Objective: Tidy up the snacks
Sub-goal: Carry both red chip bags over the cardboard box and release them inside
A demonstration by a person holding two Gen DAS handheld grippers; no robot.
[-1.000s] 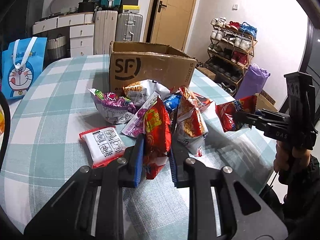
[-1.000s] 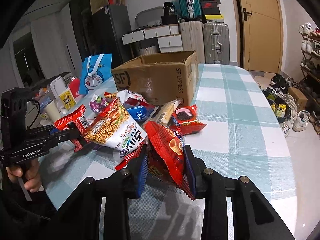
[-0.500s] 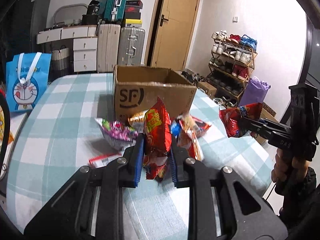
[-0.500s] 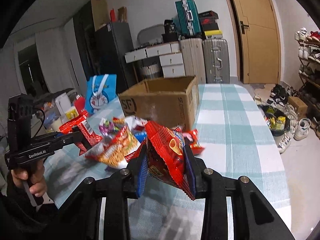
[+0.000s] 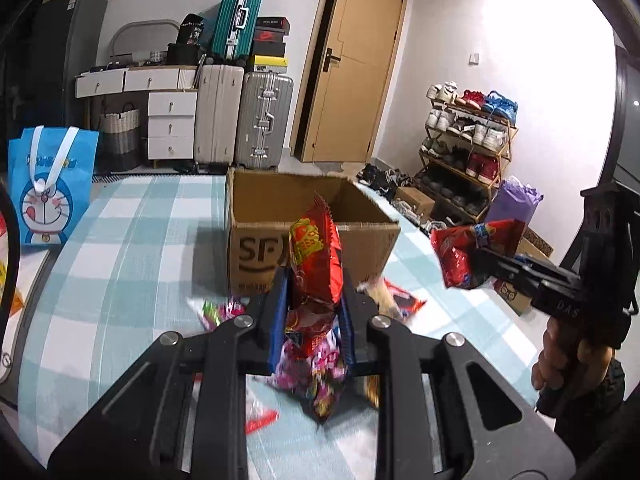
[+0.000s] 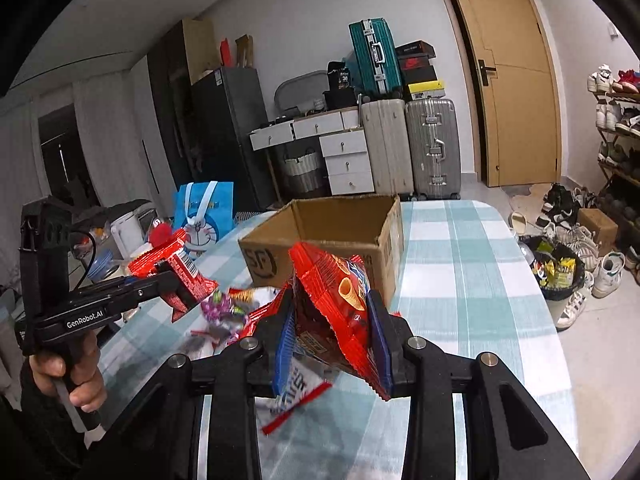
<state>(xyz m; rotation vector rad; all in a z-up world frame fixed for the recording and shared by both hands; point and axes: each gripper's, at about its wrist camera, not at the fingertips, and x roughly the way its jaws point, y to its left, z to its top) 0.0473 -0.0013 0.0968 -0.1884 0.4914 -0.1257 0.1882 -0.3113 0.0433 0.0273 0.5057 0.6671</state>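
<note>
My left gripper (image 5: 312,312) is shut on a red snack bag (image 5: 316,256) and holds it raised in front of the open SF cardboard box (image 5: 256,208). My right gripper (image 6: 332,320) is shut on a red cone-snack bag (image 6: 340,296), raised before the same box (image 6: 340,216). Each gripper shows in the other's view: the right one (image 5: 480,252) with its bag (image 5: 460,256), the left one (image 6: 176,280) with its bag (image 6: 176,264). A pile of loose snack packets (image 5: 320,364) lies blurred on the checked tablecloth below; it also shows in the right wrist view (image 6: 224,308).
A blue Doraemon bag (image 5: 48,188) stands at the table's left edge. Suitcases (image 5: 240,112), white drawers and a wooden door are behind the table. A shoe rack (image 5: 468,140) and a bin (image 6: 556,276) stand to the right of the table.
Both grippers have lifted their red bags off the pile and moved toward the box. The pile has dropped low in both views and the box's open top now shows.
</note>
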